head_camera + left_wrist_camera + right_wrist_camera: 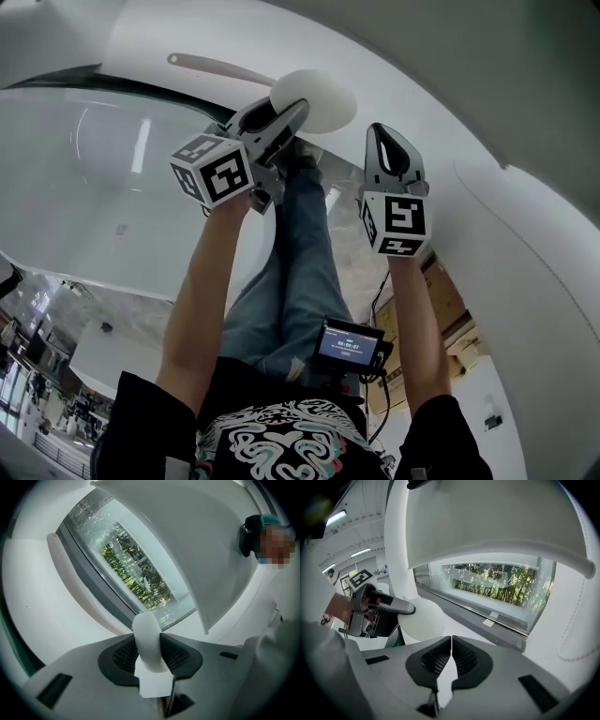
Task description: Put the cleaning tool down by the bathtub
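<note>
The cleaning tool (314,98) is a white round pad, held up in front of me. My left gripper (286,114) is shut on it. In the left gripper view the pad's white edge (149,639) is clamped between the dark pads (122,657). From the right gripper view, the pad (423,620) shows as a pale disc sticking out of the left gripper (375,609). My right gripper (386,136) is beside it on the right, apart from the pad, jaws shut on nothing (451,656). The white bathtub wall (534,281) curves along the right.
A large pane of glass (94,187) with a dark frame fills the left, and greenery shows through it (136,573). A pale long strip (216,67) lies along the white ledge by the frame. My jeans-clad legs (300,244) stand below. A small screen (349,345) hangs at my waist.
</note>
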A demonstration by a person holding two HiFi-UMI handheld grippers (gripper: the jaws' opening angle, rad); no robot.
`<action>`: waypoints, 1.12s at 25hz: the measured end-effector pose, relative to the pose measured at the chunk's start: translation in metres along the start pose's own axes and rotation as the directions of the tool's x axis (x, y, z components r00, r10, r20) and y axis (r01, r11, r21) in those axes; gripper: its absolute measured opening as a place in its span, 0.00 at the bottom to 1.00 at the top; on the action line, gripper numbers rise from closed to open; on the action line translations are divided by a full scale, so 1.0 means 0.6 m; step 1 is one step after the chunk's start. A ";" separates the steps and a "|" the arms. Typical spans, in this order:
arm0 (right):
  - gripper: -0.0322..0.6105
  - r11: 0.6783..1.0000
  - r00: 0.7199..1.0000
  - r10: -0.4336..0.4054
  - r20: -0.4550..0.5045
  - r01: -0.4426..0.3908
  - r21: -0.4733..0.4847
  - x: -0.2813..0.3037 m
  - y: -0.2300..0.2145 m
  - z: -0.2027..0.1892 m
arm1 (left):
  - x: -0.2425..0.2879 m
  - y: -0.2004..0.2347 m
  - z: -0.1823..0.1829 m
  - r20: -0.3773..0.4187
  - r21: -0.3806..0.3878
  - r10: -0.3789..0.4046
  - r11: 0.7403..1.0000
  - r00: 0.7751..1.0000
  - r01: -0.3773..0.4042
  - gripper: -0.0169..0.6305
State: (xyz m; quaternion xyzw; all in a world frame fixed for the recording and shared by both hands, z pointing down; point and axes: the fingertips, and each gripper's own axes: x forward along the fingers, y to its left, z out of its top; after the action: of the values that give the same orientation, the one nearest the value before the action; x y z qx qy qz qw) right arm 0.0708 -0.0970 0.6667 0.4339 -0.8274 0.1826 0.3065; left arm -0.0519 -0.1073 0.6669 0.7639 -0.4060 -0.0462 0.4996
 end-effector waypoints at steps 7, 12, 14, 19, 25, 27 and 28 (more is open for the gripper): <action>0.09 1.000 1.000 -0.013 -0.024 0.013 0.018 0.023 -0.028 -0.034 | 0.042 0.028 -0.023 -0.039 -0.040 0.040 0.998 0.998 -0.042 0.24; 0.09 0.999 0.999 -0.014 -0.036 0.016 0.036 0.025 -0.053 -0.048 | 0.081 0.038 -0.046 -0.088 -0.051 0.080 0.995 0.993 -0.085 0.24; 0.09 0.999 0.999 -0.009 -0.037 0.010 0.034 0.024 -0.060 -0.052 | 0.094 0.039 -0.055 -0.101 -0.054 0.086 0.994 0.991 -0.092 0.24; 0.09 0.999 0.999 -0.005 -0.041 0.007 0.040 0.030 -0.062 -0.058 | 0.115 0.053 -0.066 -0.137 -0.061 0.098 0.992 0.986 -0.107 0.24; 0.09 0.999 0.999 -0.014 -0.031 0.016 0.040 0.036 -0.055 -0.059 | 0.132 0.075 -0.065 -0.166 -0.081 0.106 0.989 0.980 -0.121 0.24; 0.09 0.999 0.999 -0.015 -0.030 0.016 0.046 0.037 -0.054 -0.062 | 0.136 0.081 -0.069 -0.176 -0.096 0.103 0.988 0.979 -0.122 0.24; 0.09 0.999 0.999 -0.013 -0.032 0.015 0.050 0.038 -0.055 -0.064 | 0.139 0.082 -0.071 -0.179 -0.103 0.102 0.987 0.978 -0.122 0.24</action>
State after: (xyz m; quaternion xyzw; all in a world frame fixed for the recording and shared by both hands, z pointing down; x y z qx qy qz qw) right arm 0.1015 -0.1073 0.7114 0.4444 -0.8144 0.2081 0.3098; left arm -0.0045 -0.1402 0.7555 0.7112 -0.4000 0.0256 0.5776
